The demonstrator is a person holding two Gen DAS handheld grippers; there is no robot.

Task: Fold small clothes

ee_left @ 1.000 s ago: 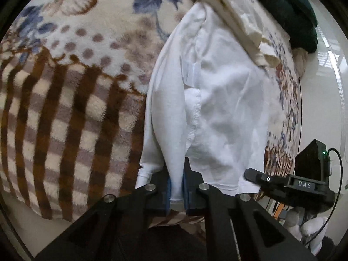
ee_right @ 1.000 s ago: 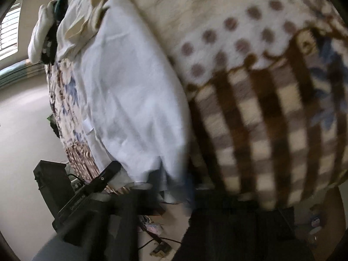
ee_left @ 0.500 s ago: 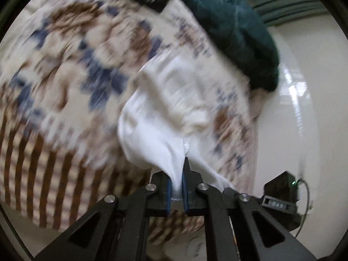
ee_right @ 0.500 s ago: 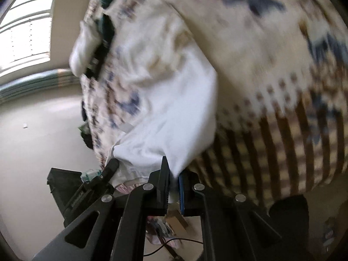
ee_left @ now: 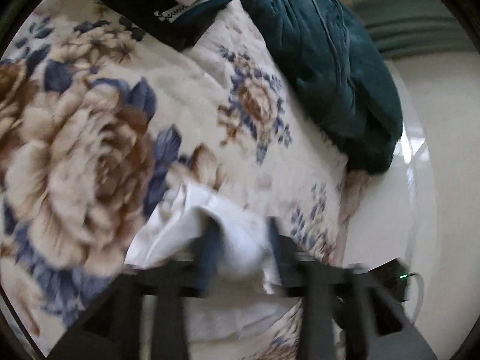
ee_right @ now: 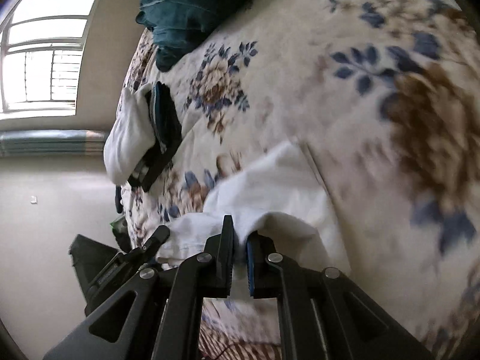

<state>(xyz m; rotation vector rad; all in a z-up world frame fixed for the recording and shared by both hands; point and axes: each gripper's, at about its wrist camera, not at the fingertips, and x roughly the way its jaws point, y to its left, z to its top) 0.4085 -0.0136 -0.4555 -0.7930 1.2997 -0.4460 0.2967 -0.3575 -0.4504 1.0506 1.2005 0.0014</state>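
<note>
A white garment (ee_left: 192, 225) lies folded over on the floral blanket (ee_left: 90, 138). My left gripper (ee_left: 241, 240) is blurred; its jaws stand apart with a bulge of the white cloth between them. In the right wrist view the same white garment (ee_right: 288, 186) lies ahead. My right gripper (ee_right: 240, 240) has its jaws slightly parted, with an edge of the white cloth between the blue pads (ee_right: 250, 258).
A dark teal bundle (ee_left: 333, 69) lies at the far side of the bed, also in the right wrist view (ee_right: 192, 9). A stack of white and dark folded clothes (ee_right: 144, 132) sits near the bed's edge. A black device (ee_left: 396, 276) stands beside the bed.
Both grippers carried the white garment's lower edge forward over itself, toward the floral part of the blanket. The left jaws have opened from a tight pinch; the right jaws have parted a little.
</note>
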